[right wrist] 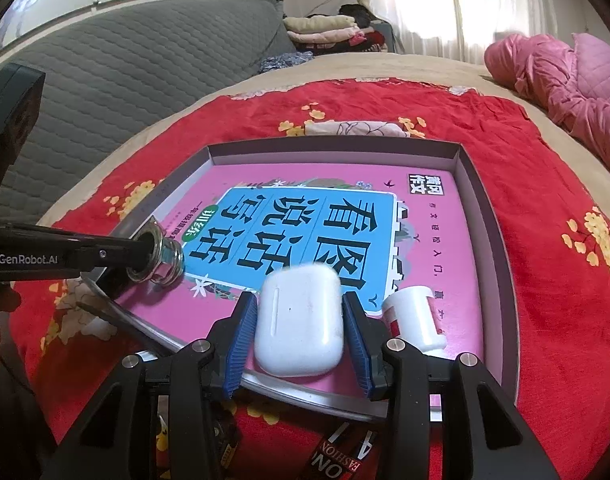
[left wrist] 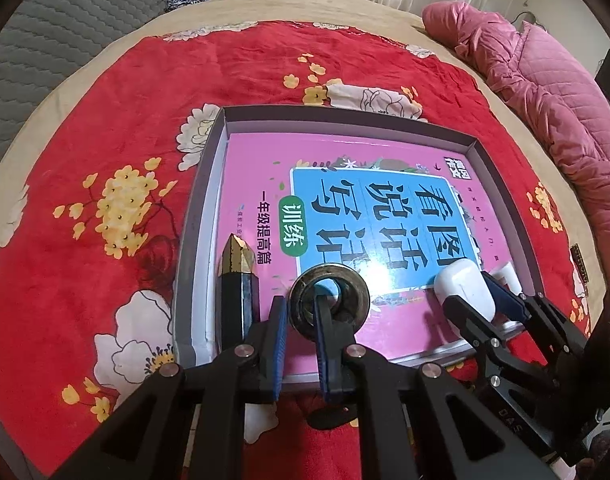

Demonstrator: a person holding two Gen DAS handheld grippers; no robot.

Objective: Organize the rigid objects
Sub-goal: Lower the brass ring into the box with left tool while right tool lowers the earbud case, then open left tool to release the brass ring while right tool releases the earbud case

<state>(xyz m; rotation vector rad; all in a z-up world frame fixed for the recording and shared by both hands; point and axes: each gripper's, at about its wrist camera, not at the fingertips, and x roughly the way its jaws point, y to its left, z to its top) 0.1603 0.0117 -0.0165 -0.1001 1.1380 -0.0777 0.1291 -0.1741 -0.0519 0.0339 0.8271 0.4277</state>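
Observation:
A grey shallow box [left wrist: 209, 168] [right wrist: 489, 208] lies on the red floral blanket and holds a pink book [left wrist: 257, 168] [right wrist: 433, 240]. My left gripper [left wrist: 301, 312] is shut on the rim of a metal nut with washer [left wrist: 347, 294], one finger through its hole; it also shows in the right wrist view [right wrist: 161, 256]. My right gripper [right wrist: 301, 320] straddles a white earbud case [right wrist: 299, 320] [left wrist: 467, 292] resting on the book, pads [right wrist: 245, 332] close to its sides. A black and gold pen-like piece [left wrist: 237, 280] lies left of the nut.
A small white spool [right wrist: 415, 316] [left wrist: 505, 274] sits right of the case inside the box. A pink quilted jacket [left wrist: 545, 92] [right wrist: 565, 92] lies at the bed's far right. A grey padded headboard [right wrist: 125, 80] is on the left. A printed strap [right wrist: 337, 456] lies under my right gripper.

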